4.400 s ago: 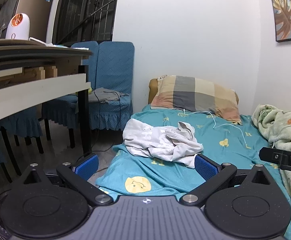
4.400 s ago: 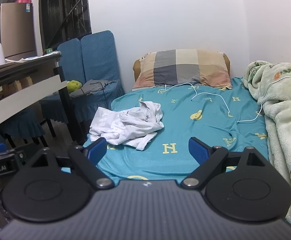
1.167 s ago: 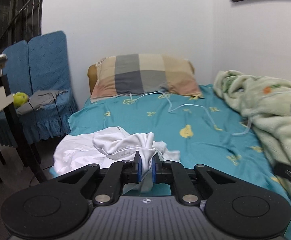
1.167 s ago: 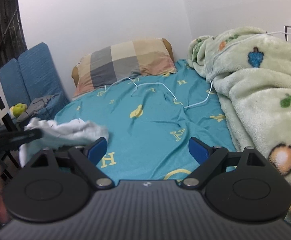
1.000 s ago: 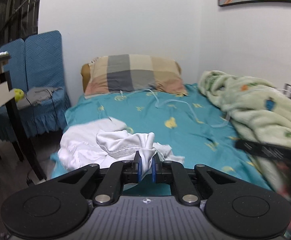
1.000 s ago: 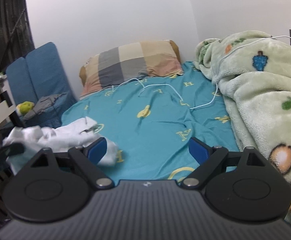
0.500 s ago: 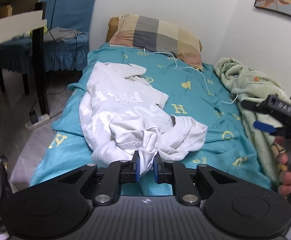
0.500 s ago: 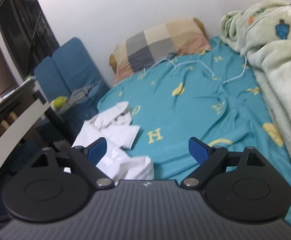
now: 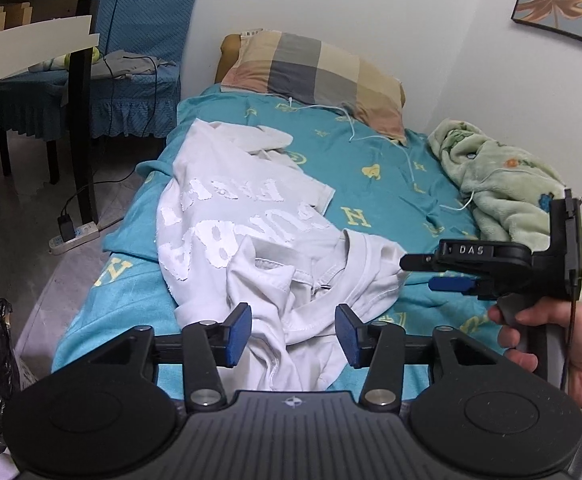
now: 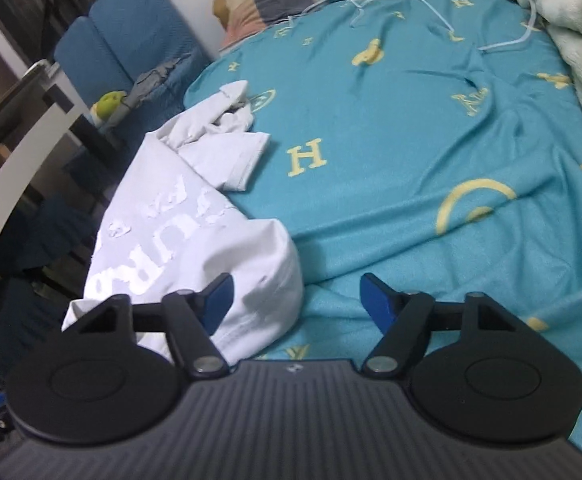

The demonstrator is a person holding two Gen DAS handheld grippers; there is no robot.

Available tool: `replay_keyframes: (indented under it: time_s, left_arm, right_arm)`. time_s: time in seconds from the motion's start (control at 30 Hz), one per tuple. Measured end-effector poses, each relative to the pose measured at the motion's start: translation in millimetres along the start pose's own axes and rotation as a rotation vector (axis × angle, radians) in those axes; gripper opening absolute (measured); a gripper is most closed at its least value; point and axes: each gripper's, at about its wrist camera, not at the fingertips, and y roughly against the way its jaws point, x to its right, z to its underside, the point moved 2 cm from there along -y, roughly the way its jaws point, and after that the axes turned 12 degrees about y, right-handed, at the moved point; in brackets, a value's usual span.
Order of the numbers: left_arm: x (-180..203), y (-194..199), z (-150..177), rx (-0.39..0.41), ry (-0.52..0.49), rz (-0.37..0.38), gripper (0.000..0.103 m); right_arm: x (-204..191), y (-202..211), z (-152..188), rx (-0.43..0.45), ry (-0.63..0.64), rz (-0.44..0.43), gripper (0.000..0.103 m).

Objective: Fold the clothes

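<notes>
The left tool (image 9: 292,334), clamped on a fold of the shirt (image 9: 247,216) half a second ago, is now opening, cloth loose between its jaws. The shirt lies spread along the bed's (image 9: 375,184) left edge, print up. The right tool (image 10: 297,302), lower than before, is closing, unclenched, over the shirt's near corner.

Left claw (image 9: 292,334) opening, right claw (image 10: 294,300) closing, both angled downward

Soft cotton T-shirt (image 9: 227,216), fleecy blanket (image 9: 503,184)
</notes>
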Motion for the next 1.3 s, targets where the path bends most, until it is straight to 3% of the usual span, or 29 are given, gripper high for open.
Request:
replay_keyframes:
  time_s: [0.07, 0.17, 0.23, 0.4, 0.5, 0.77, 1.1, 1.23, 1.3]
  left_arm:
    - [-0.3, -5.0, 0.3, -0.017, -0.003, -0.018, 0.051]
    - [-1.3, -11.1, 0.7, -0.034, 0.0, -0.024, 0.053]
    - [-1.4, -13.9, 0.3, -0.039, 0.002, -0.031, 0.053]
    - [-0.7, -16.6, -0.6, -0.045, 0.018, -0.03, 0.053]
    - [-1.4, -14.3, -2.3, -0.033, 0.035, -0.017, 0.055]
    - [-8.3, -16.4, -8.0, -0.019, 0.088, -0.009, 0.062]
    - [-35.8, -54.3, -36.6, 0.019, 0.23, -0.054, 0.067]
    - [-39.1, -68.0, -40.6, 0.01, 0.251, -0.037, 0.061]
    - [-36.7, -73.6, -38.9, -0.004, 0.232, -0.035, 0.045]
  right_arm:
    - [-1.1, 1.3, -2.7, 0.012, 0.011, -0.01, 0.065]
    - [0.2, 6.1, -5.1, 0.023, 0.002, -0.024, 0.047]
    - [1.2, 9.3, -6.2, 0.029, -0.006, -0.034, 0.025]
    - [2.9, 15.4, -2.7, 0.017, -0.024, -0.042, 0.009]
    - [8.9, 24.0, 2.1, 0.023, -0.078, -0.052, 0.007]
    - [25.0, 21.3, 24.4, -0.121, -0.138, 0.078, 0.006]
    - [13.4, 38.2, 14.8, -0.015, -0.137, 0.042, 0.007]
    - [5.2, 43.1, 5.9, 0.041, -0.113, 0.03, 0.008]
    - [0.1, 43.7, 2.5, 0.063, -0.094, 0.023, 0.008]
